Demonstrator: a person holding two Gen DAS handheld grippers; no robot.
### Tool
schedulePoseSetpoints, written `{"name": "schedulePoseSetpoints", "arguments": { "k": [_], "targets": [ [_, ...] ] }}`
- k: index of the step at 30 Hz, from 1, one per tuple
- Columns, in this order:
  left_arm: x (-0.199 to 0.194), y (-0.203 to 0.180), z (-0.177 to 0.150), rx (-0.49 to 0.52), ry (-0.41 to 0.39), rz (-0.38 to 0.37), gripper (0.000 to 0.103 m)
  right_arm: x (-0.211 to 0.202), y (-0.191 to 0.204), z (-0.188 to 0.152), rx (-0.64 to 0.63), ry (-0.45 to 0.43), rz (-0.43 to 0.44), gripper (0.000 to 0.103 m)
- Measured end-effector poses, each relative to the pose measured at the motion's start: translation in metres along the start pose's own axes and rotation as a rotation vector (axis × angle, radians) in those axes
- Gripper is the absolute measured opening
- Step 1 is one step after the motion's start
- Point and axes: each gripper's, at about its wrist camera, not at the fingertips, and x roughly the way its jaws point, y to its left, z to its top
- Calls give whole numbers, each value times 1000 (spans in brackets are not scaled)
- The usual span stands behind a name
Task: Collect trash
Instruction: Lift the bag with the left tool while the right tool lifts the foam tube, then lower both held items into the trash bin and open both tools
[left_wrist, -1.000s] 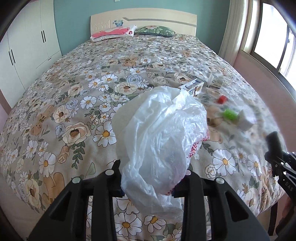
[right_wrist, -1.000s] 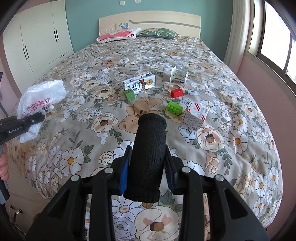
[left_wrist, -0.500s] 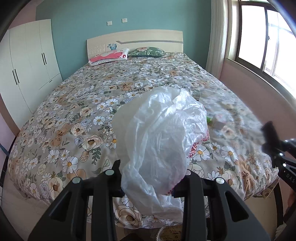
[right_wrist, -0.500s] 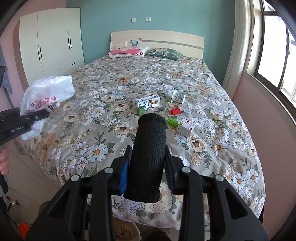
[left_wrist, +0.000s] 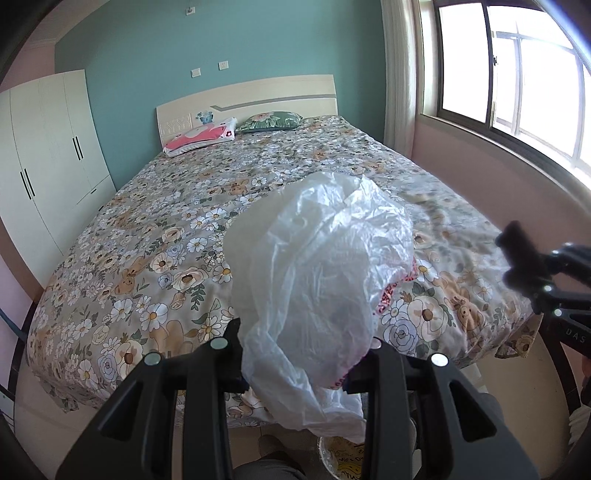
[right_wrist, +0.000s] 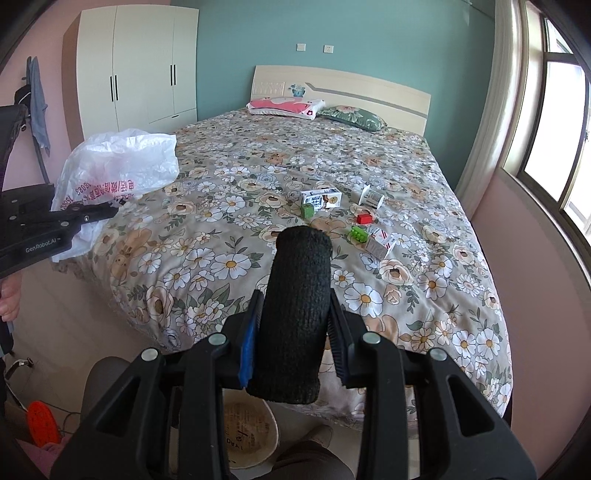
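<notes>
Bed (right_wrist: 258, 236) edge lies below both tools, bag (left_wrist: 317, 280) and roll (right_wrist: 295, 314) gripped.

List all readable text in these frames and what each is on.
"GenRobot.AI": on the left gripper body.
"DAS": partial, on the right gripper body.
Red print with digits on the plastic bag: mirrored, unreadable.
Print on the cartons and the basin: too small or cut off.
</notes>
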Motion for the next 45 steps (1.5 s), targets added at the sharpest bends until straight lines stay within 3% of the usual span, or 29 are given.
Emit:
{"name": "schedulePoseSetpoints", "arguments": {
  "k": [9,18,29,45],
  "targets": [
    [-5,-18,-52,45,43,-68,35,-8,20,-47,-45,48,23,35],
    [16,-29,-103,74,143,-106,35,11,29,-96,-39,138,44,35],
    [58,-50,-166,134,308,-150,35,56,38,-149,-34,283,87,35],
    [138,-72,-242,117,545,-219,35,152,59,-239,13,556,189,35]
  ]
}}
